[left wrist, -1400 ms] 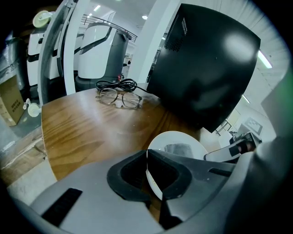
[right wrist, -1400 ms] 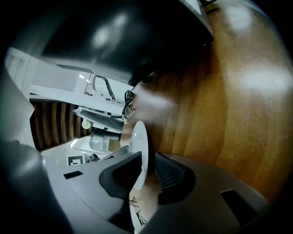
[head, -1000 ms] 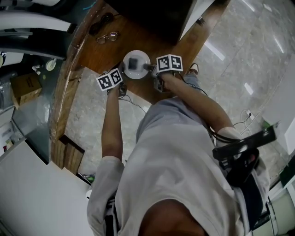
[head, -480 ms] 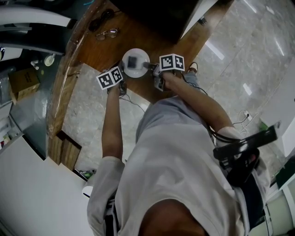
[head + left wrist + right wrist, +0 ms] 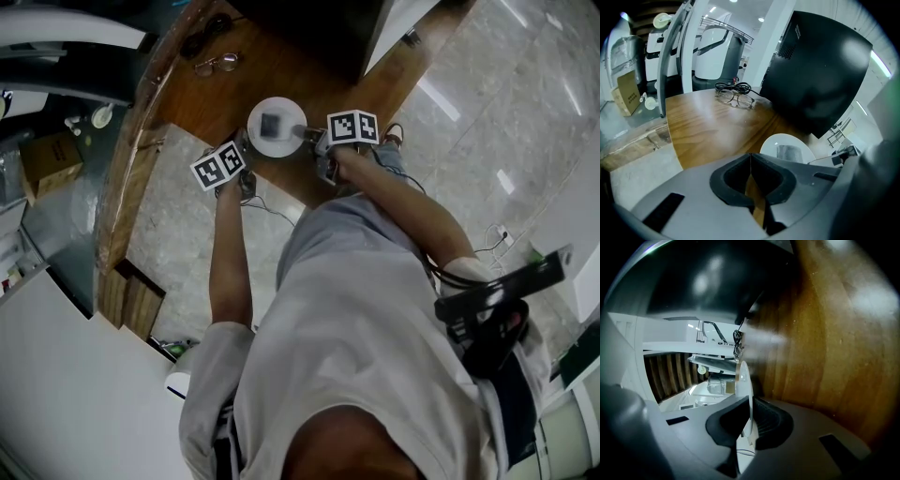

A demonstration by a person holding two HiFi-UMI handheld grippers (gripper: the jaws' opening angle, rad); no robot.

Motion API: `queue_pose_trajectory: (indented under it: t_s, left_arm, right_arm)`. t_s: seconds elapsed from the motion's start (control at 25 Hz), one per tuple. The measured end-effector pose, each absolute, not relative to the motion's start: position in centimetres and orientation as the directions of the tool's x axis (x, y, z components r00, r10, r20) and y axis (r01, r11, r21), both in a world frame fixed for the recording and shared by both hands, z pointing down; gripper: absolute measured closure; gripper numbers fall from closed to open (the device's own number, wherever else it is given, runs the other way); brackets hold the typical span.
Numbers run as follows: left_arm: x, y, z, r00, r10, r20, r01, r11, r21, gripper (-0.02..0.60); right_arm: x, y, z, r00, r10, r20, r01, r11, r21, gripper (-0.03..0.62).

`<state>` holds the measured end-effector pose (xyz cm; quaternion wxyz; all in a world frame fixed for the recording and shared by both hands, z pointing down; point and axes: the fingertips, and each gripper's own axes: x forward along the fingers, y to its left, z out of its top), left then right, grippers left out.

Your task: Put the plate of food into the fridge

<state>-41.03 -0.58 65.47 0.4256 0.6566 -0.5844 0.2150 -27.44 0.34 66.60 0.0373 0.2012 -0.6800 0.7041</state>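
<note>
The plate (image 5: 286,146) sits on the wooden bench (image 5: 234,94), near its edge, upper centre of the head view. The food (image 5: 270,125), a grey block, lies on the middle of it.

The right claw (image 5: 750,412) comes in from the right of the plate in the head view. Its jaws have just been closing, and the plate's rim stands between them. In the right gripper view they are nearly together and their pads press on that rim from both sides. The plate shows edge-on there, running up the middle of the frame.

The left claw (image 5: 750,158) is at the plate's lower left in the head view, just beside it. Its jaws meet at the tips with nothing between them. Only bare wood shows through the gap behind the tips. In the left gripper view the plate lies to the right of the jaws and apart from them.

Further back on the bench lie glasses (image 5: 736,99) with a coiled black cable (image 5: 733,86) just behind them. A black box (image 5: 820,79) stands beyond the plate, upper right of the left gripper view.
</note>
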Motion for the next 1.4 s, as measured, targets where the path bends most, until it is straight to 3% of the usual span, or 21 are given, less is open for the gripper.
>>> queue_pose_trajectory:
  t_s: [0.24,0.56,1.04,1.4]
  left_arm:
    - [-40.8,1.0,65.3,0.177,-0.583,0.793,-0.977,-0.006,0.214,0.561]
    - [-35.5,3.8,63.1,0.240,-0.593,0.769,-0.971,-0.137,0.198,0.561]
    - [-27.8,6.3,57.9,0.413,-0.615,0.671,-0.911,-0.273,0.310,0.561]
    - [-23.3,6.2,54.3,0.474,-0.621,0.625,-0.877,-0.397,0.270,0.561]
  right_arm:
    - [-25.5,1.1,66.3,-0.915,-0.247,0.320,-0.303,-0.105,-0.947,0.565]
    - [-21.3,2.7,63.6,-0.906,-0.305,0.293,-0.277,-0.095,-0.956,0.565]
    - [-15.0,5.7,58.0,-0.893,-0.382,0.237,-0.212,-0.108,-0.971,0.565]
    - [-12.0,5.3,53.5,-0.889,-0.419,0.182,-0.169,-0.068,-0.983,0.566]
